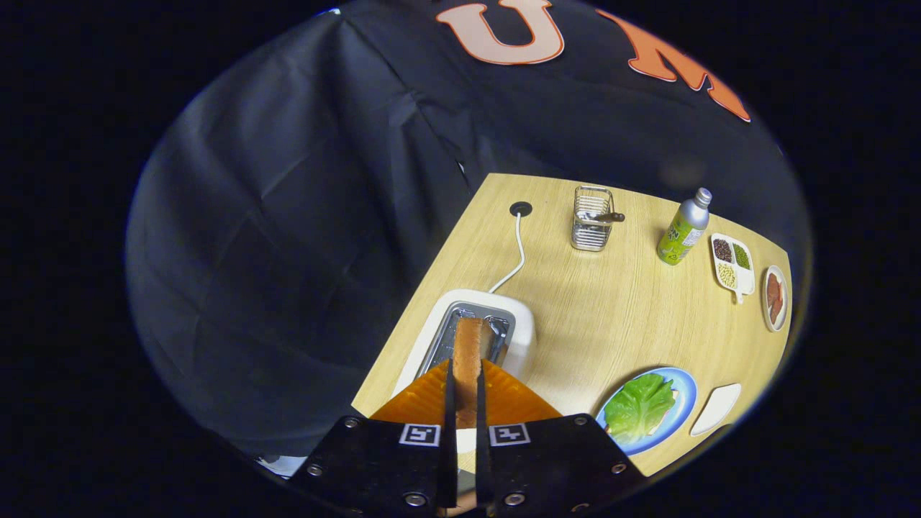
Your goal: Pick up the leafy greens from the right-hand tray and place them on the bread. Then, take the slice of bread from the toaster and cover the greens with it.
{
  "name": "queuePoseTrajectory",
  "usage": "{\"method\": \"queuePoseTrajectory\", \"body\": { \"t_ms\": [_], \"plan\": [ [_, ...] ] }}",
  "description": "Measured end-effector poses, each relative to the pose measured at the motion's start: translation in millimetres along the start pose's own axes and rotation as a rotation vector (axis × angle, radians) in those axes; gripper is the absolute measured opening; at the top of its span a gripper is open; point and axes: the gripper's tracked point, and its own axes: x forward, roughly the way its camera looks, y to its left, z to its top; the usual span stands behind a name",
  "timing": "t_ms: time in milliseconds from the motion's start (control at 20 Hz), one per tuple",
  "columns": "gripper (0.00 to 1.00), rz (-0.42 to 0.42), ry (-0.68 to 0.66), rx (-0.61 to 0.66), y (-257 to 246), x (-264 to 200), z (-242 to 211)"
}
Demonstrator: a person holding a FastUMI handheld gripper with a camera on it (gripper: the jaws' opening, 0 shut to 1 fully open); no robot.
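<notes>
I judge the second step in hand: my gripper is clamped narrow on the bread slice above the toaster; next, carry it right onto the greens on the blue plate.

- Worktop: pale wood grain, smooth and matt.
- Toaster, just ahead of the gripper: glossy white plastic shell, shiny metal slot.
- Slice of bread, pinched between both fingers: dry, rough crust.
- Wire rack at twelve o'clock of the toaster: bright metal.
- Bottle: brushed metal.
- Leafy greens at three o'clock: crinkled, on a glossy blue plate.
</notes>
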Motion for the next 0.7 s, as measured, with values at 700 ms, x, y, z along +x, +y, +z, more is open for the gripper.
{"method": "queuePoseTrajectory", "body": {
  "t_ms": [700],
  "plan": [
    [0.1,0.082,-0.108,0.04,-88,-64,-48]
  ]
}}
